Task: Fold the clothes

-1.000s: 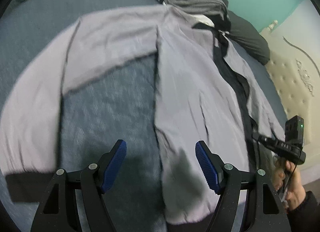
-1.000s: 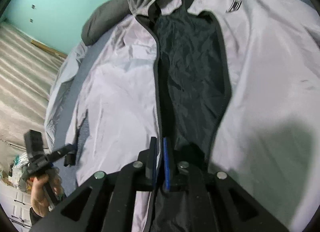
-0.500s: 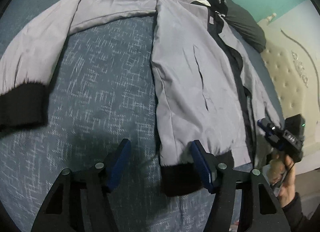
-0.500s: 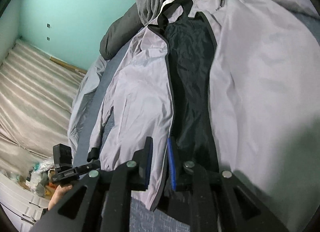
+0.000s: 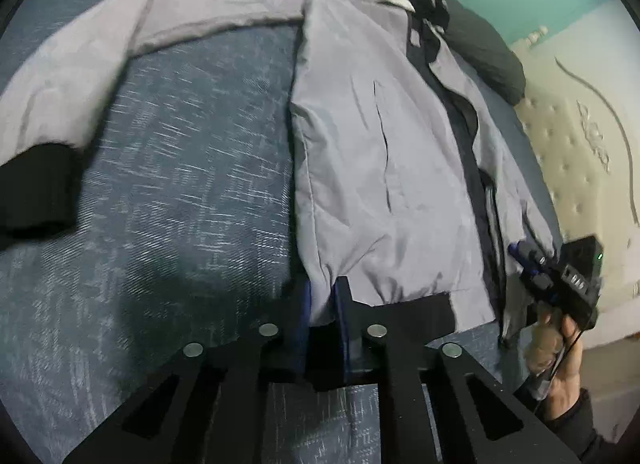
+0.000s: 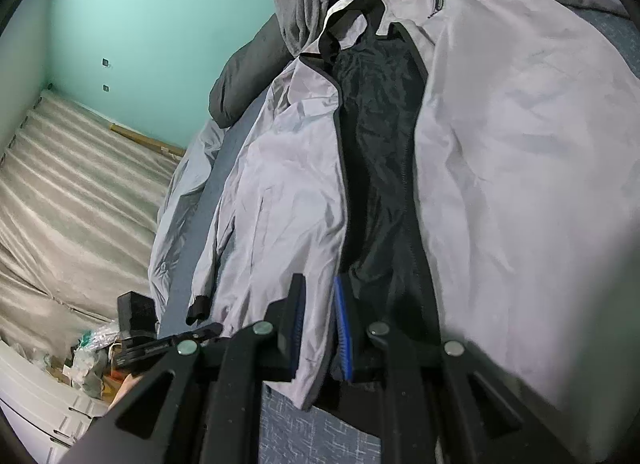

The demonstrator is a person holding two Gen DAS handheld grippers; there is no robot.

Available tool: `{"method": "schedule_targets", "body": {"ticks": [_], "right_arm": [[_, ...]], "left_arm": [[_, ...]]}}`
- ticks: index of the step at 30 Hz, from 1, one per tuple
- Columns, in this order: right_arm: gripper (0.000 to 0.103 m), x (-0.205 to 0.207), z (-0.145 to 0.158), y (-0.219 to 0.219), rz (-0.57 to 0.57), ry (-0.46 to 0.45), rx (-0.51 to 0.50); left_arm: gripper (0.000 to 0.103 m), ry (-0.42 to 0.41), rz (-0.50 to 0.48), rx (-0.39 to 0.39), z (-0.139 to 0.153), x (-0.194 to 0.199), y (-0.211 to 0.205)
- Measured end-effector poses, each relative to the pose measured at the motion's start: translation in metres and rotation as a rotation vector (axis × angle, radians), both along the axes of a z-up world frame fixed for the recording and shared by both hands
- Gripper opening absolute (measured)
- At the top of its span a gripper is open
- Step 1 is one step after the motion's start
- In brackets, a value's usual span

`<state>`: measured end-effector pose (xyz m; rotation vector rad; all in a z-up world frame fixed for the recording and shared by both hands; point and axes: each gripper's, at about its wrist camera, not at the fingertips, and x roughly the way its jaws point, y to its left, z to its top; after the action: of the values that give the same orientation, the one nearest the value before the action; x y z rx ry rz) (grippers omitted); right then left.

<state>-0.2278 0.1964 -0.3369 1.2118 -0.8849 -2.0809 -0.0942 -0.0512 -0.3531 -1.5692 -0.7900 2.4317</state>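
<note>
**Both grippers pinching the jacket's bottom edge**

Blue woven bedspread (image 5: pixel 192 191) fills the frame. Grey jacket (image 5: pixel 372 167) lies spread on it, front up, zip open, black lining (image 6: pixel 380 151) showing down the middle. One sleeve arcs out across the bedspread, ending in a black cuff (image 5: pixel 36 191). The other sleeve lies along the bed's far edge, its small cuff (image 6: pixel 198 310) near the side.

Beyond the collar: heap of dark grey clothes (image 6: pixel 308 3) and a dark pillow (image 6: pixel 240 79), both crowding the jacket's top end. Teal wall behind; cream tufted headboard (image 5: pixel 580 151) at the bedside.

Left gripper (image 5: pixel 320 304): jaws closing, nearly together, grey fabric and black hem band caught between the blue pads at the jacket's lower corner.

Right gripper (image 6: pixel 320 328): jaws narrow, pinching the front panel's edge beside the zip, cloth draped down between the pads.

Hand (image 5: pixel 560 352) holding the right gripper shows in the left wrist view, just off the jacket's hem.
</note>
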Motion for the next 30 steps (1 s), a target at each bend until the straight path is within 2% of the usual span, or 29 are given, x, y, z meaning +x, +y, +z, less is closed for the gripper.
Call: {"method": "schedule_targets", "body": {"ticks": [4,6,12,16,21,24,27,30], "right_arm": [[0.014,-0.002,-0.002,0.0,0.0,-0.004,-0.005],[0.014,-0.003,-0.003,-0.001,0.002,-0.006,-0.006],[0.014,-0.002,0.001,-0.003,0.022,-0.001,0.014],[0.015,-0.002,-0.003,-0.006,0.03,-0.02,0.024],[0.026,-0.001,-0.005,-0.022,0.073,-0.029,0.039],[0.026,0.001,-0.005,-0.031,0.108,-0.03,0.059],[0.026,0.002,-0.01,-0.039,0.14,-0.05,0.087],[0.026,-0.001,-0.006,-0.035,0.128,-0.064,0.123]], "left_arm": [[0.011,-0.003,0.047,0.029,0.003,0.013,-0.008],[0.011,-0.029,0.065,0.047,-0.006,0.013,-0.012],[0.013,-0.072,0.049,0.008,-0.015,0.007,-0.007],[0.016,-0.039,0.05,-0.075,0.01,0.012,-0.004],[0.018,0.039,0.023,-0.124,0.039,0.006,0.005],[0.018,0.044,-0.044,-0.135,0.035,-0.001,0.018],[0.018,0.004,-0.104,-0.158,0.018,-0.013,0.036],[0.018,-0.045,-0.124,-0.168,-0.001,-0.019,0.044]]}}
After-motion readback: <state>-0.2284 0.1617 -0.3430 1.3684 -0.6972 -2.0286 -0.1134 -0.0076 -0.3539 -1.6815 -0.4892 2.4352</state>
